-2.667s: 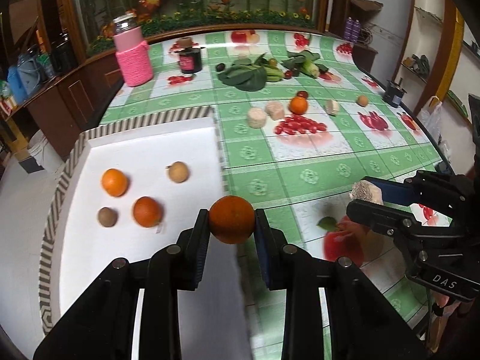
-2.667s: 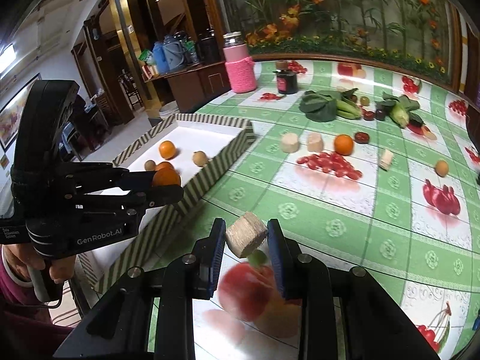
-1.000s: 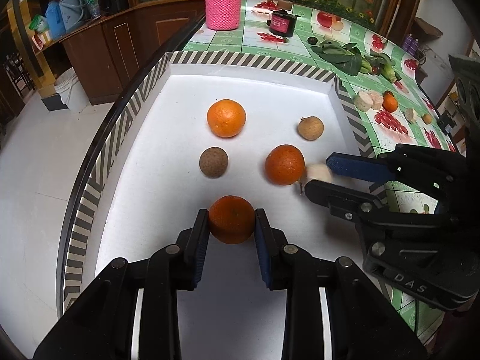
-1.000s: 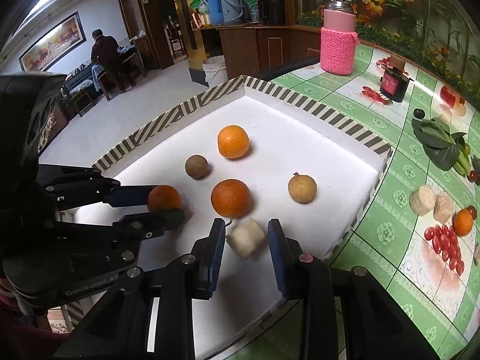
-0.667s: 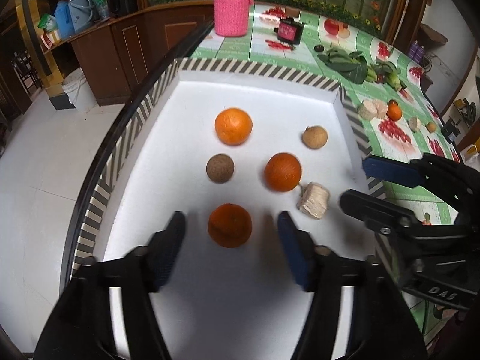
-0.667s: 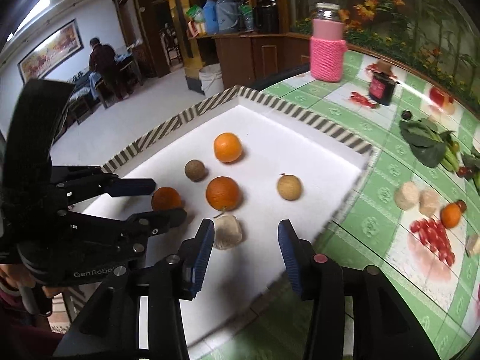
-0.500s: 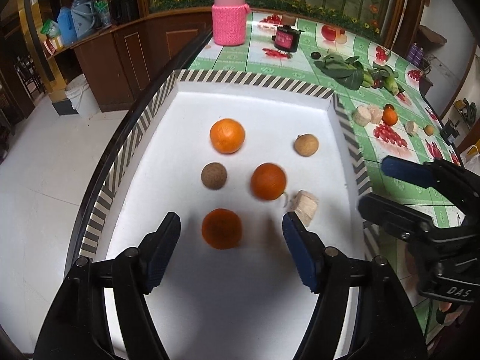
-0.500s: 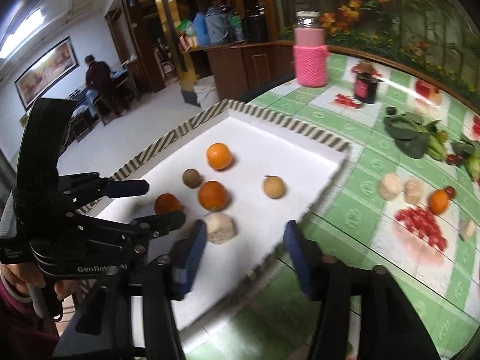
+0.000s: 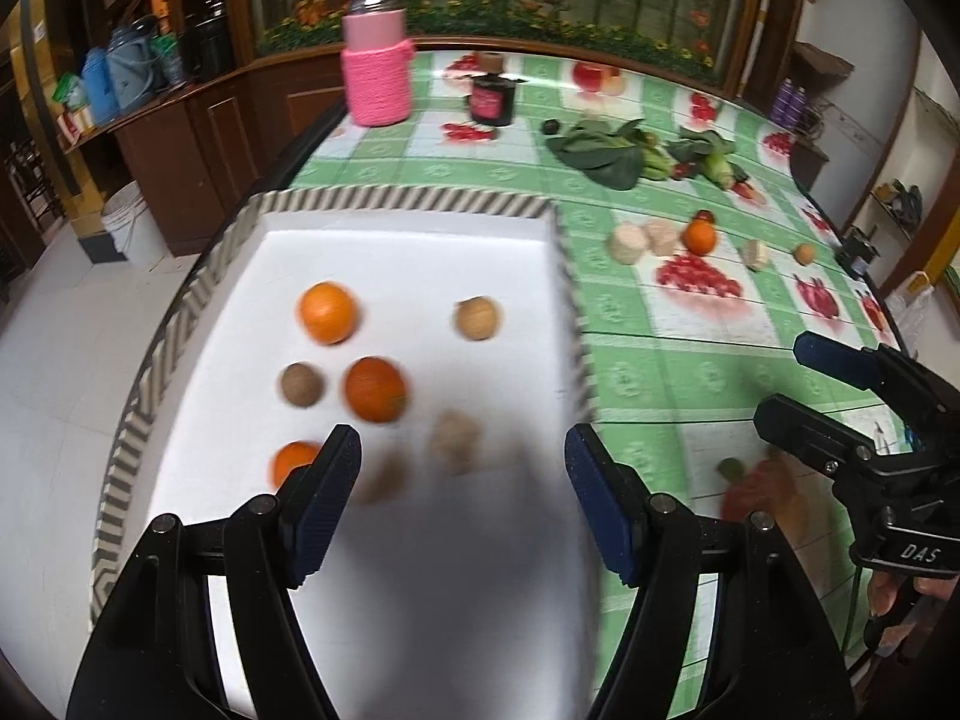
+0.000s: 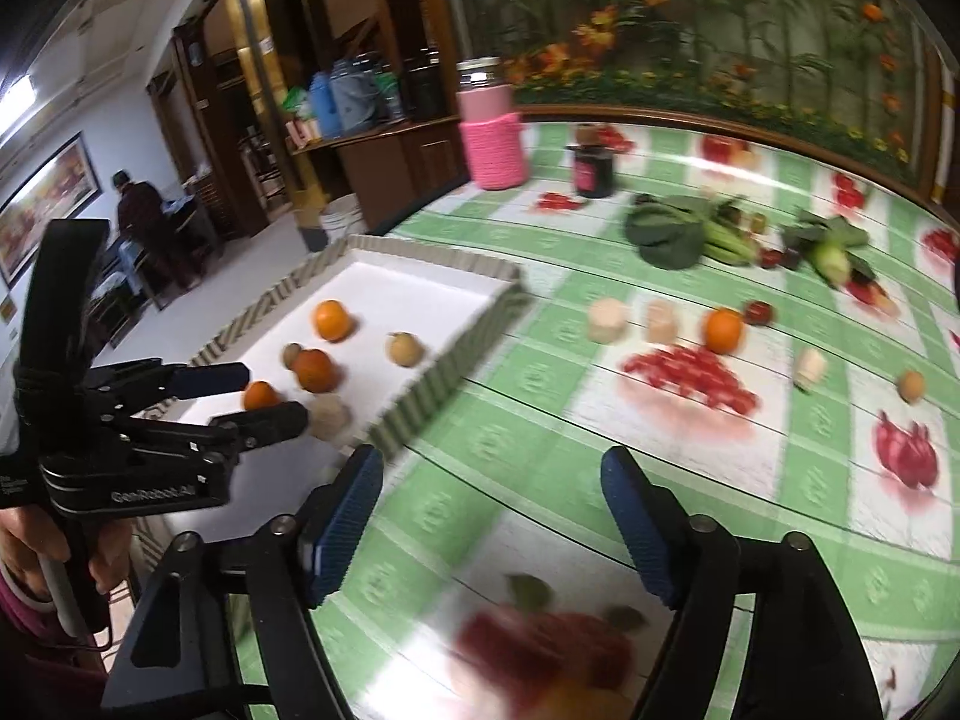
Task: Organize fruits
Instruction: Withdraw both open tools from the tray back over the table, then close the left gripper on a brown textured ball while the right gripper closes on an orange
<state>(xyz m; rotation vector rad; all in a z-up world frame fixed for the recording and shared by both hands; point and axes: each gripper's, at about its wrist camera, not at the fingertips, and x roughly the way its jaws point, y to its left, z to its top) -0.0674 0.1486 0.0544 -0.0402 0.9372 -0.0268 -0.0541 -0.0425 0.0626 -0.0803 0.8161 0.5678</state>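
Observation:
A white tray (image 9: 420,252) with a striped rim holds three oranges (image 9: 327,312), two brown round fruits (image 9: 476,317) and a pale beige chunk (image 9: 454,434). My left gripper (image 9: 462,468) is open and empty above the tray's near end. My right gripper (image 10: 489,507) is open and empty over the green tablecloth, right of the tray (image 10: 420,279). On the cloth lie an orange (image 10: 723,330), pale chunks (image 10: 607,320) and a small brown fruit (image 10: 910,386).
A pink knitted jar (image 9: 377,84), a dark jar (image 9: 493,101) and leafy greens with vegetables (image 9: 606,150) stand at the table's far side. The table's left edge drops to the floor. A person stands far off (image 10: 129,204).
Both grippers let go: the orange and the beige chunk now lie in the tray. Both grippers have opened wide and pulled back, the right one out over the tablecloth.

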